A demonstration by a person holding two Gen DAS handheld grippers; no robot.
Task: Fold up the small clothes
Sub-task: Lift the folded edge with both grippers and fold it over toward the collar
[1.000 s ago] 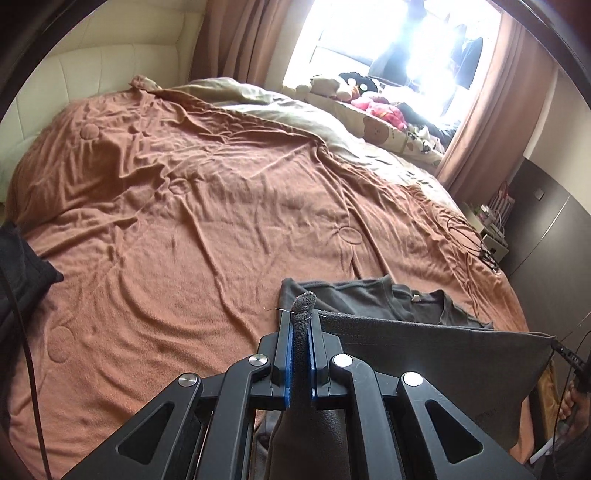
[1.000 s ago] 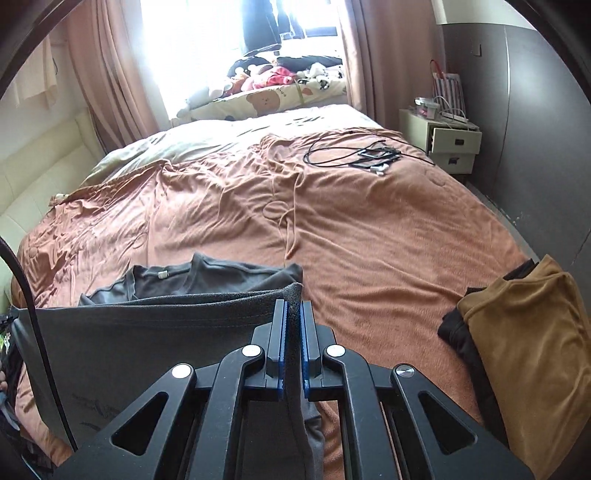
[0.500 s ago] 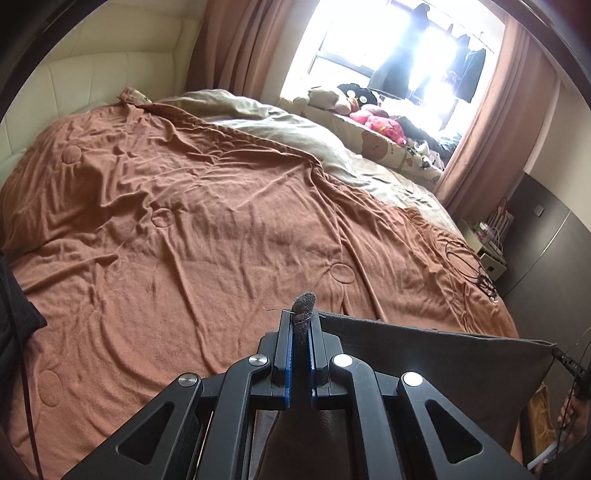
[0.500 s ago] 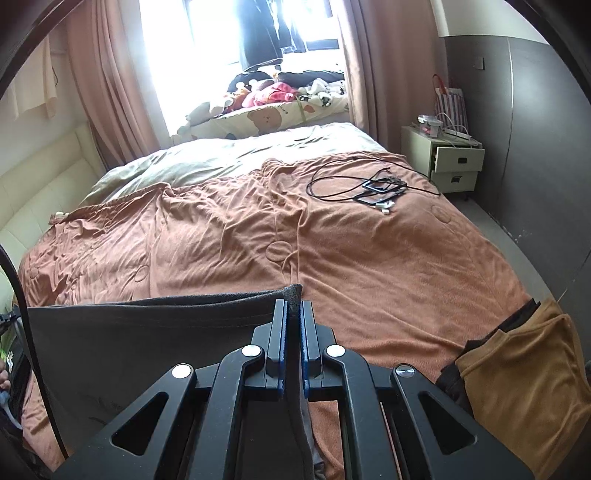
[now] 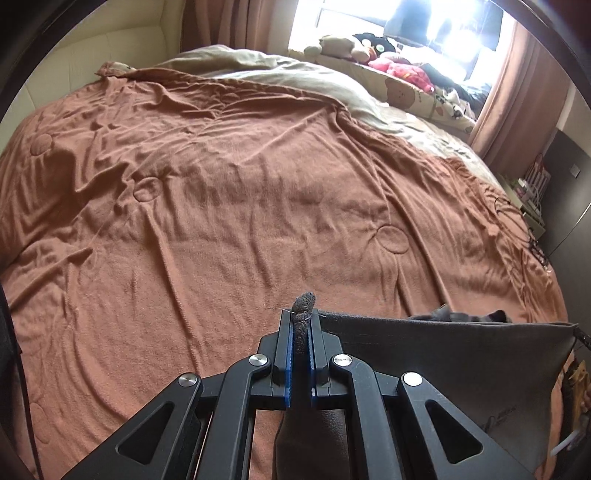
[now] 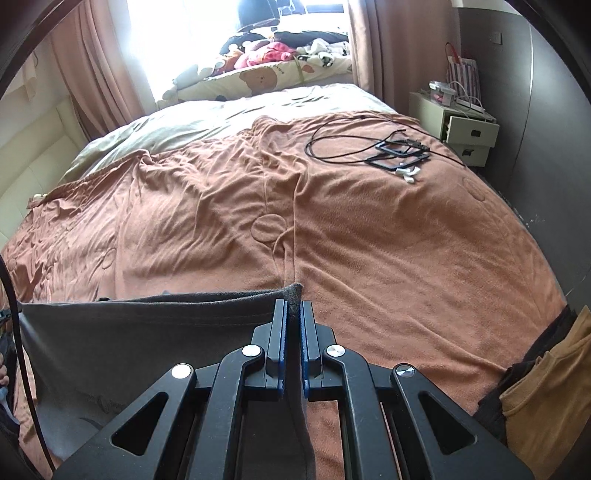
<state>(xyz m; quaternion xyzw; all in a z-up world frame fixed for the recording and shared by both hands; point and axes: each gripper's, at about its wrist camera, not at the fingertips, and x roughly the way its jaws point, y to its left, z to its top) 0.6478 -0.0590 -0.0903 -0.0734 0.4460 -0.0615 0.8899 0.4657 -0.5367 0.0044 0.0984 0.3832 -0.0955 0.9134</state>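
The left gripper point(image 5: 302, 325) and right gripper point(image 6: 293, 312) each pinch a top corner of the grey garment point(image 6: 147, 332), stretched between them above the bed point(image 6: 369, 240), its faint print unreadable.

A dark grey garment point(image 5: 443, 354) hangs stretched taut by two top corners above the bed.

Each tool point(image 5: 302, 325) is black, with blue-edged fingers point(image 6: 280, 332) and silver screws.

A bedroom at home — that's where I'm working.
Wide bed point(image 5: 221, 206), bedside cabinet point(image 6: 458, 122), curtained window point(image 6: 192, 33) — soft toys point(image 6: 266, 51) along its sill.
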